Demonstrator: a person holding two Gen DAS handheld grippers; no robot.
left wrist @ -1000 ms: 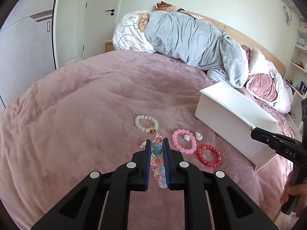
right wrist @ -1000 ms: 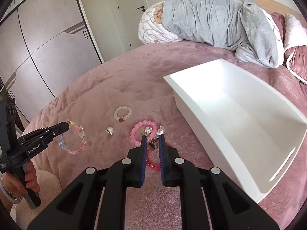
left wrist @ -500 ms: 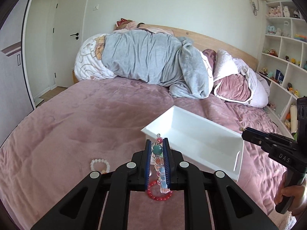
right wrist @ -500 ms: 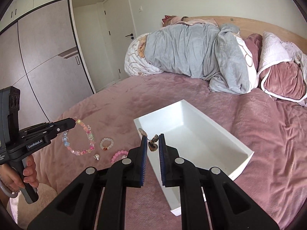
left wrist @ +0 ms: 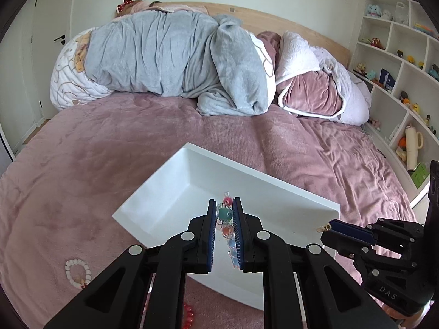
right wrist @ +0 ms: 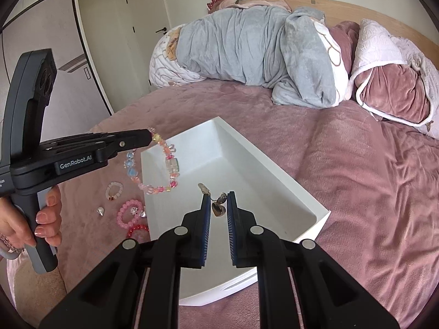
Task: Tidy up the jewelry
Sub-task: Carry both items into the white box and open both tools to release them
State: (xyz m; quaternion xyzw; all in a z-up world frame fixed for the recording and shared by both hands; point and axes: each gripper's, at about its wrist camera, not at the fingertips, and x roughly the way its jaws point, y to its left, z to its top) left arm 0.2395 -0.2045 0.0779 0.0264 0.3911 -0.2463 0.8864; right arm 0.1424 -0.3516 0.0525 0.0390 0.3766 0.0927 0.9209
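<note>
1. a white tray (right wrist: 274, 170) lies on the pink bed cover (right wrist: 370, 192); its bare white floor shows wherever the tools do not block the view, and nothing can be seen lying in it.
2. the left tool (left wrist: 224, 213) is clenched on a multicoloured bead bracelet (left wrist: 226, 220), which in the right wrist view hangs as a loop (right wrist: 164, 164) from the tool's tip (right wrist: 149, 135), over the tray's near-left wall and rim.
3. the right tool (right wrist: 218, 200) is clenched on a small piece of jewelry with a dark heart-shaped charm (right wrist: 218, 209); the charm dangles between the pads above the tray's floor. in the left wrist view a small gold bit shows at that tool's tip (left wrist: 326, 229).
4. outside the tray, on the bed cover to its left: a white bead bracelet (right wrist: 114, 190), a pink bead bracelet (right wrist: 130, 213) with a small sparkly piece inside its ring, a red bead bracelet (right wrist: 138, 229) just below it, and a small pale shell-like piece (right wrist: 101, 211).
5. a person's hand (right wrist: 33, 219) grips the left tool's handle.
6. grey and white bedding (left wrist: 170, 57) is piled at the head of the bed, well apart from the tray.
</note>
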